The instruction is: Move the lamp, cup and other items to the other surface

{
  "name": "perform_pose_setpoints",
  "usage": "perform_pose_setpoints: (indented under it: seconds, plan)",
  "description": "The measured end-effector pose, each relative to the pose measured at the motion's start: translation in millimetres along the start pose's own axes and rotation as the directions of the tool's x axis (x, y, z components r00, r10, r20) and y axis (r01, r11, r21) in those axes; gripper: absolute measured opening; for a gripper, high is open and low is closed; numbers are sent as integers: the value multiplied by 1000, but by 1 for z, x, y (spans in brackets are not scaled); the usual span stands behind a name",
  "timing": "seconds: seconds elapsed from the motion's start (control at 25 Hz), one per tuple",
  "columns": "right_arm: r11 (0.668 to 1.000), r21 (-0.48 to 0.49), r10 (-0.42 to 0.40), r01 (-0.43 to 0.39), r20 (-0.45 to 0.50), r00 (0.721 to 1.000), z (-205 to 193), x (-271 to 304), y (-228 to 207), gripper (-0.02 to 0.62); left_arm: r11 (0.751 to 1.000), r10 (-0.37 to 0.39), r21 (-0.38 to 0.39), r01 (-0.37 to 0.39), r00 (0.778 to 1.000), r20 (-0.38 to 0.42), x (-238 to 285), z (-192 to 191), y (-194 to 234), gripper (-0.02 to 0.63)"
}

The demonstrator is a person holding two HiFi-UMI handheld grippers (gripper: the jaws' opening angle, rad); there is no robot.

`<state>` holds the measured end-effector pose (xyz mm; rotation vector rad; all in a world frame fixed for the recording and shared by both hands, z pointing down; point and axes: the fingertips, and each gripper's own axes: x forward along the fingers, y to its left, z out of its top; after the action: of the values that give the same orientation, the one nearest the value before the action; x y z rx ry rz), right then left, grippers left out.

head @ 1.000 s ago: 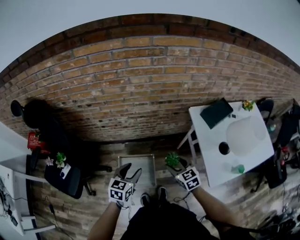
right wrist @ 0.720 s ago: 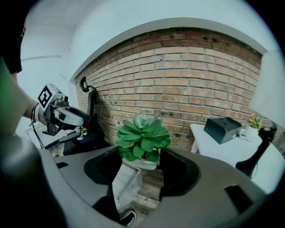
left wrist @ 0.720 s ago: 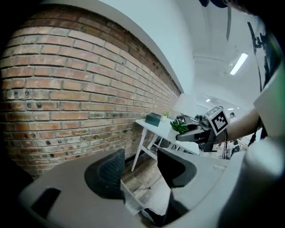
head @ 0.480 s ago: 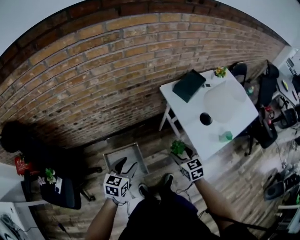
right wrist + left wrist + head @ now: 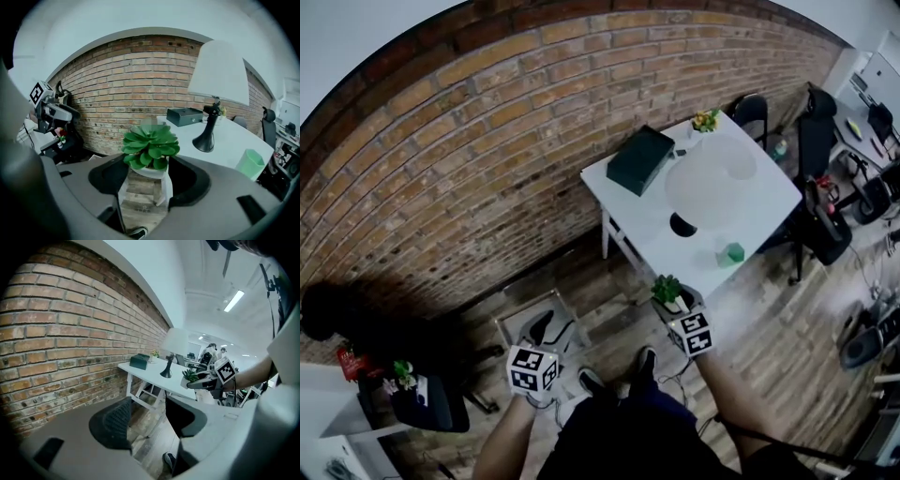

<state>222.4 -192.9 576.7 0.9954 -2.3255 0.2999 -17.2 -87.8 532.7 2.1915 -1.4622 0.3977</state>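
Right tool (image 5: 143, 187) pinching plant (image 5: 150, 146), lower centre of head view, near desk (image 5: 623, 202). Left tool (image 5: 149, 418) spread, empty. Lamp (image 5: 710, 178), cup (image 5: 733, 251), box (image 5: 639, 159) standing on desk, upper right. Seemingly midway: plant held off any surface, goal surface unclear.

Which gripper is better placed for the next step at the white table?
Right. The right gripper holds the potted plant and is close to the table, so it can probably set the plant down there. The left gripper is empty, jaws apart, and farther away.
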Motion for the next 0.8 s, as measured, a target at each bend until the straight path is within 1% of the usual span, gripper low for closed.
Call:
perform_pose_setpoints:
  seconds: [0.2,0.52,0.64,0.8]
  plan:
    - [1000,16,-12,12,-24,1000,-28,-6,-48,270,1000,6,18,-5,999,-31,26,4,-37,222]
    - [1000,10,-3,4,-63,998,-64,6,-115,270,999,43,33,-40,995,-86,72,7,-78,222]
    - [1000,-3,20,-20,-72,997,-70,13,-129,270,998,54,32,-51,995,-89,87,12,-90,222]
    - [997,-20,69,-71,-71,995,-73,22,-135,272,997,71,25,-68,993,-96,104,15,-103,222]
